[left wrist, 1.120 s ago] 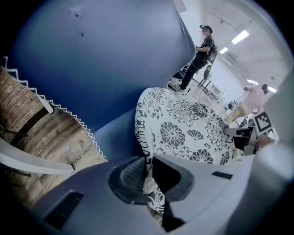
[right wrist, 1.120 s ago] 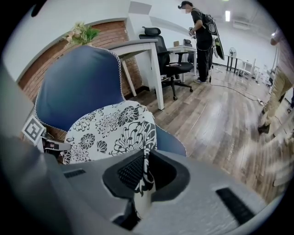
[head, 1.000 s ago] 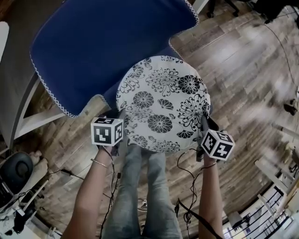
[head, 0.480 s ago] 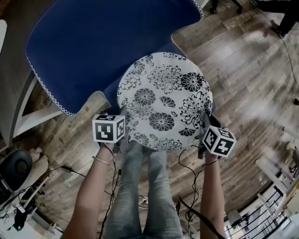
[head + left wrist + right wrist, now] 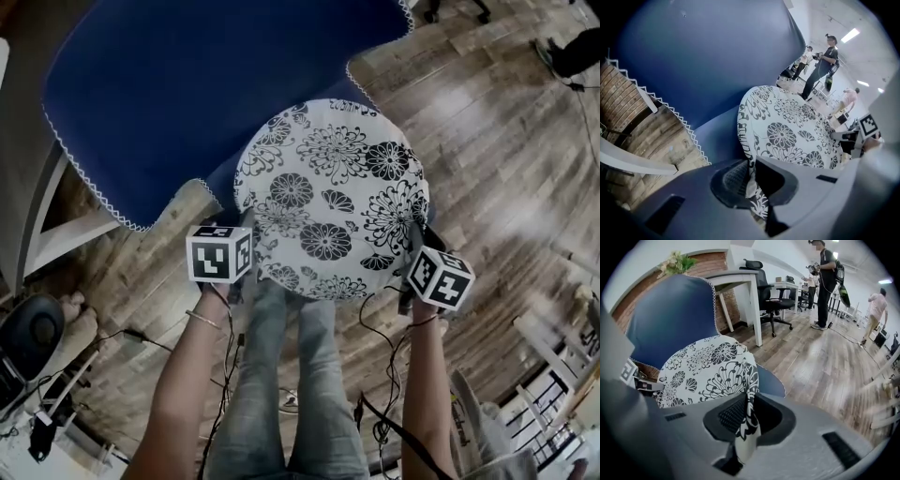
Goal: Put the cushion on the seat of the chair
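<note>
The cushion (image 5: 328,199) is a flat round pad, white with black chrysanthemum prints. Being round, it has no long axis, and its printed face looks upward. It sits over the near corner of the blue-covered chair (image 5: 187,84), partly out over the wooden floor (image 5: 487,141). Whether it rests on the seat I cannot tell. The left claw (image 5: 751,180) is clamped tight on the cushion's near-left rim. The right claw (image 5: 747,420) has just been easing apart, with the near-right rim between its pads and touching them.
</note>
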`<action>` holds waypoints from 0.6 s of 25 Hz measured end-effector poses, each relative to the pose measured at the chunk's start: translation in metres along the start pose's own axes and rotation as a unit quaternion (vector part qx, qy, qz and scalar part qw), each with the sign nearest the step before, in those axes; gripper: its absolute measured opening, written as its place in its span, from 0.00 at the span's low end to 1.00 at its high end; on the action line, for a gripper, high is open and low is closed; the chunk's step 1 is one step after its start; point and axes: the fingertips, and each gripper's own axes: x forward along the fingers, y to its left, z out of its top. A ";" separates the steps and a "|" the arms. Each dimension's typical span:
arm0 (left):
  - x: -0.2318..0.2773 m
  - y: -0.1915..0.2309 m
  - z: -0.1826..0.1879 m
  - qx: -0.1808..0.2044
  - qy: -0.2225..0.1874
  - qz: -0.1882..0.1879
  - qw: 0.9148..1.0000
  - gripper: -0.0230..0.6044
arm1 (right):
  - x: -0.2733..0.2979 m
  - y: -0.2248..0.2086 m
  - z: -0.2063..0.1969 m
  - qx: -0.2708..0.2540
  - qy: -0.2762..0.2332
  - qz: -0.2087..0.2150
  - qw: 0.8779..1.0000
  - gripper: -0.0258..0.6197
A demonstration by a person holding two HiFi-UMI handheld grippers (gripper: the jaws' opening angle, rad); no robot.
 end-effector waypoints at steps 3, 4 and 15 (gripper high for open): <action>0.001 0.001 0.000 0.000 0.001 0.012 1.000 0.06 | 0.002 -0.002 -0.001 0.002 0.003 -0.001 1.000 0.13; 0.001 0.001 -0.001 0.000 0.000 0.016 1.000 0.06 | 0.002 -0.002 -0.002 0.002 0.004 -0.002 1.000 0.13; 0.003 0.005 0.000 -0.010 0.002 0.020 1.000 0.11 | 0.006 -0.007 -0.005 0.002 0.012 -0.002 1.000 0.18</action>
